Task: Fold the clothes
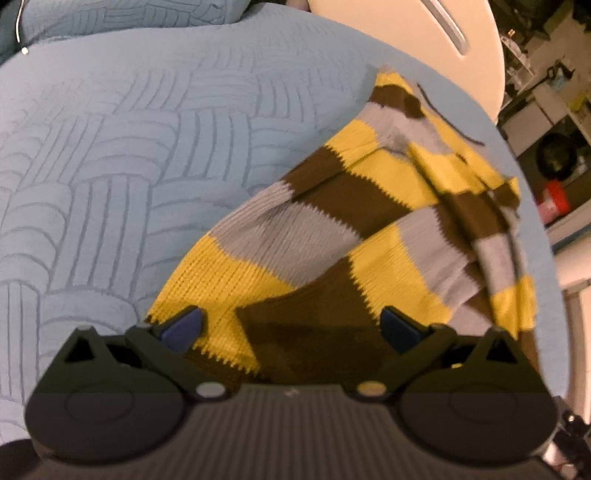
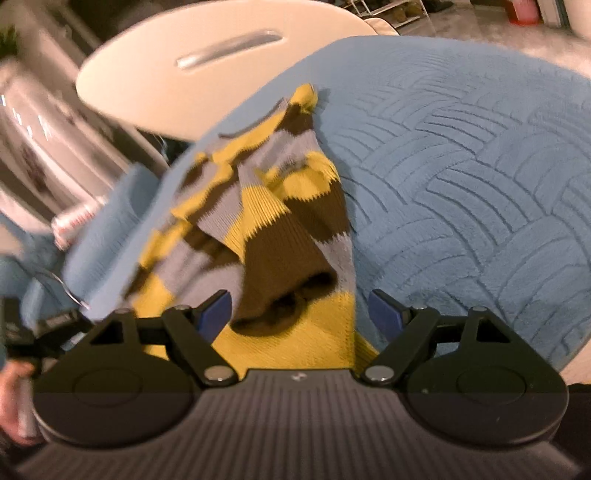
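Left wrist view shows the left gripper [image 1: 291,326] with its blue-tipped fingers [image 1: 183,328] spread wide, nothing pinched between them. The striped sweater [image 1: 332,236], knitted in yellow, brown and grey bands, lies under and between the two fingers, its near edge running out of sight below the gripper body. From there the sweater stretches away to the far right, crumpled and bunched along its right side, with a folded part lying across the middle. It rests on a blue quilted bedspread [image 1: 129,147] that fills the left and far side of the view. A cream rounded board [image 1: 424,33] stands beyond the bed's far edge.

Right wrist view shows the right gripper [image 2: 301,312], its fingers [image 2: 214,310] also spread wide and gripping nothing. A brown sleeve cuff [image 2: 291,291] of the sweater [image 2: 280,221] gapes open between them, nearer the left finger, over a yellow band; whether either finger touches the knit cannot be told. The right finger sits over bare bedspread [image 2: 461,184], just beside the sweater's right edge. The picture's left part is blurred.
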A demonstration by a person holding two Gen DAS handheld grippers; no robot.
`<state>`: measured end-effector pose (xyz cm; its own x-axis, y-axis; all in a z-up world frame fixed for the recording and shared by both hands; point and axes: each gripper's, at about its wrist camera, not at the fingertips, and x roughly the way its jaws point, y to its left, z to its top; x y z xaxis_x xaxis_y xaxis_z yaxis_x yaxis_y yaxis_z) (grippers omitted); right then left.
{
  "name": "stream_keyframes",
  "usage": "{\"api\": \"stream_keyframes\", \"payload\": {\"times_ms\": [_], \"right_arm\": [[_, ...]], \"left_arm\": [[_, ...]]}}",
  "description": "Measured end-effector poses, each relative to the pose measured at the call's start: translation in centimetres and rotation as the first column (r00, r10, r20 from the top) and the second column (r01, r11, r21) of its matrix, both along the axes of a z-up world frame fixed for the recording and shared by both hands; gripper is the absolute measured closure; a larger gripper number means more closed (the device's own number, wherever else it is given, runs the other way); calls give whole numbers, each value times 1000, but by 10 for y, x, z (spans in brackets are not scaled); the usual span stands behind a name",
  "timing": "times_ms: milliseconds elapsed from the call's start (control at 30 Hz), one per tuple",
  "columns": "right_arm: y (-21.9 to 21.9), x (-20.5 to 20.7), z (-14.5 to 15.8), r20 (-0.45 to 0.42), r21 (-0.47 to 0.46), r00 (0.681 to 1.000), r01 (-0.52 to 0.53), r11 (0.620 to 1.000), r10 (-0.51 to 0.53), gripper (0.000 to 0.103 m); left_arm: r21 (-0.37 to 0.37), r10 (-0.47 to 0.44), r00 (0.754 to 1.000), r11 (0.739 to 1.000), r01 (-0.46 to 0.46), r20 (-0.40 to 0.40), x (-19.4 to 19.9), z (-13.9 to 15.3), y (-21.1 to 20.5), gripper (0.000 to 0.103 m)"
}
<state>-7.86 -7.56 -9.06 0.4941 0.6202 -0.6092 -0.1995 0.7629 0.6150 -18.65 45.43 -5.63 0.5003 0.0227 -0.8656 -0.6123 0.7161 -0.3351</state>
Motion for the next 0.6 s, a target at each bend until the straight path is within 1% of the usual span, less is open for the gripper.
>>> {"api": "stream_keyframes", "payload": {"times_ms": [67, 100, 133, 200, 233, 267, 300, 333, 367, 433, 467, 567, 600], "right_arm": [[-8, 4, -4, -23, 111, 1000, 20, 994, -18, 20], [-11, 6, -6, -34, 160, 999, 29, 987, -24, 19], [-14, 8, -9, -44, 209, 999, 38, 977, -29, 18], [-16, 11, -14, -61, 307, 998, 50, 950, -33, 18], [-16, 13, -17, -67, 354, 997, 50, 934, -28, 18], [-15, 15, -20, -75, 393, 997, 50, 918, -22, 18], [-14, 17, -22, -79, 422, 997, 47, 905, -15, 18], [-11, 20, -25, -81, 453, 997, 39, 890, -2, 18], [-10, 22, -26, -81, 476, 997, 30, 879, 10, 18], [-6, 25, -28, -80, 511, 996, 5, 859, 41, 18], [-4, 28, -31, -87, 537, 994, -6, 844, 62, 17], [-2, 36, -38, -126, 615, 986, -8, 788, 109, 17], [-2, 39, -39, -134, 635, 985, -1, 772, 111, 18]], "left_arm": [[57, -27, 1000, 998, 27, 4, 11, 17, 7, 0], [97, -51, 999, 994, 49, 15, 19, 29, 11, 0], [132, -73, 997, 989, 70, 19, 29, 38, 15, 0], [170, -98, 995, 981, 93, 20, 42, 50, 20, 0], [200, -129, 991, 972, 121, 24, 55, 59, 24, 0], [232, -177, 984, 958, 168, 19, 75, 69, 29, 0], [261, -227, 974, 940, 219, 1, 97, 75, 33, 0], [269, -239, 971, 935, 231, -6, 102, 77, 33, 0], [295, -274, 961, 916, 273, -39, 126, 79, 37, 0], [308, -305, 949, 898, 315, -84, 158, 78, 42, 0], [298, -320, 940, 892, 341, -116, 185, 73, 47, 0], [263, -360, 917, 881, 394, -170, 250, 57, 59, 0], [261, -362, 915, 879, 399, -179, 263, 52, 62, 0]]}}
